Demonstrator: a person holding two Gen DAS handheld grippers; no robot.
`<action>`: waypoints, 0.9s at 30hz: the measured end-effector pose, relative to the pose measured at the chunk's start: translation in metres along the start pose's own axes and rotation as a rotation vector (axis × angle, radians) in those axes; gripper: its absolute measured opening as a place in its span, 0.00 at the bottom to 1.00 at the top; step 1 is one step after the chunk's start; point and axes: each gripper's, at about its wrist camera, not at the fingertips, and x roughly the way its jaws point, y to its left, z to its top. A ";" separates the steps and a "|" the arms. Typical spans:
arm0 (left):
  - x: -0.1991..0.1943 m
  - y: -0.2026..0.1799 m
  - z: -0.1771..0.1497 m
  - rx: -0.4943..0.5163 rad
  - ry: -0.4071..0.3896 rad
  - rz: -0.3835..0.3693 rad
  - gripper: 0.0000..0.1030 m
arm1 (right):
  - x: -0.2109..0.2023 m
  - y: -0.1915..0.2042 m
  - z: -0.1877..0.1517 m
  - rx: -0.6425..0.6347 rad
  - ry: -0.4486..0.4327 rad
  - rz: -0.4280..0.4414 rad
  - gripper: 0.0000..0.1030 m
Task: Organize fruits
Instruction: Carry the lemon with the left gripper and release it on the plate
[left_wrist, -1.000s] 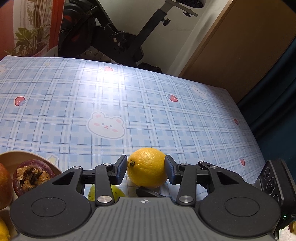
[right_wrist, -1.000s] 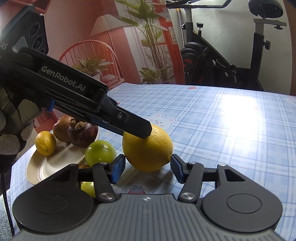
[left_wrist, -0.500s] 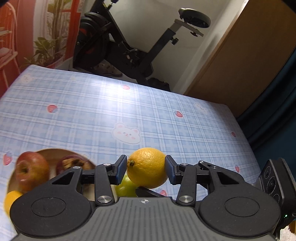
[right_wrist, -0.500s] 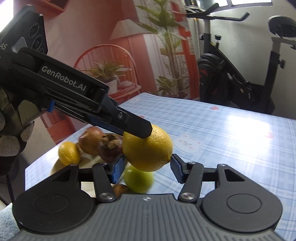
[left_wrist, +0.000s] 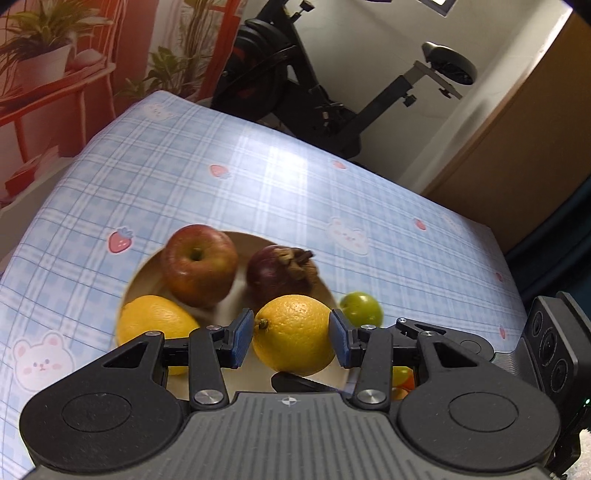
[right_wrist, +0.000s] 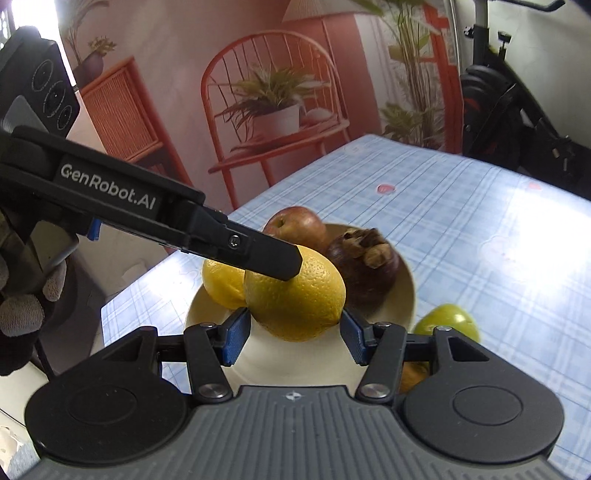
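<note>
left gripper (left_wrist: 291, 336), black two-finger tool with blue pads, clenched on a large round yellow-orange citrus fruit (left_wrist: 293, 334); both pads pressed to its sides in the left wrist view; the fruit hangs in the air over the near part of a round cream-coloured plate (right_wrist: 406, 291); in the right wrist view the same left gripper (right_wrist: 291, 264) comes in from the left, one black finger lying across the top of the citrus (right_wrist: 295, 293); lettering "genrobot.ai" on its body; a gloved hand (right_wrist: 26, 306) grips the tool at the left edge

right gripper (right_wrist: 293, 332), same make, jaws released and spread wide; the citrus sits between the pads; whether they touch its sides, cannot tell

on the plate (left_wrist: 147, 266), nearest: a smaller yellow lemon (left_wrist: 153, 325) at the left; behind it a red apple (left_wrist: 199, 264), stem up; to the right of the apple a dark purple mangosteen with dry brown calyx (left_wrist: 282, 271); apple and mangosteen close together, contact unclear

off the plate, on the cloth just beside its right rim: a small round green fruit (left_wrist: 361, 308), blurred; below it a scrap of orange and yellow-green colour behind the gripper linkage, not identifiable

all on a table under a pale blue plaid cloth printed with bears and strawberries (left_wrist: 332, 199)

beyond the far edge: a black exercise bike (left_wrist: 332, 92); an orange-red backdrop picturing a chair and potted plants (right_wrist: 266, 103); a wooden door (left_wrist: 517, 147) at right
</note>
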 end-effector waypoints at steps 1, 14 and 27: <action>0.003 0.002 0.002 0.000 0.003 0.007 0.46 | 0.006 -0.001 0.002 0.010 0.012 0.001 0.55; 0.008 0.029 -0.001 -0.035 0.010 0.003 0.44 | 0.042 -0.003 0.011 -0.010 0.081 -0.033 0.55; -0.007 0.027 -0.003 -0.032 -0.030 0.022 0.44 | 0.035 -0.001 0.014 -0.023 0.074 -0.039 0.56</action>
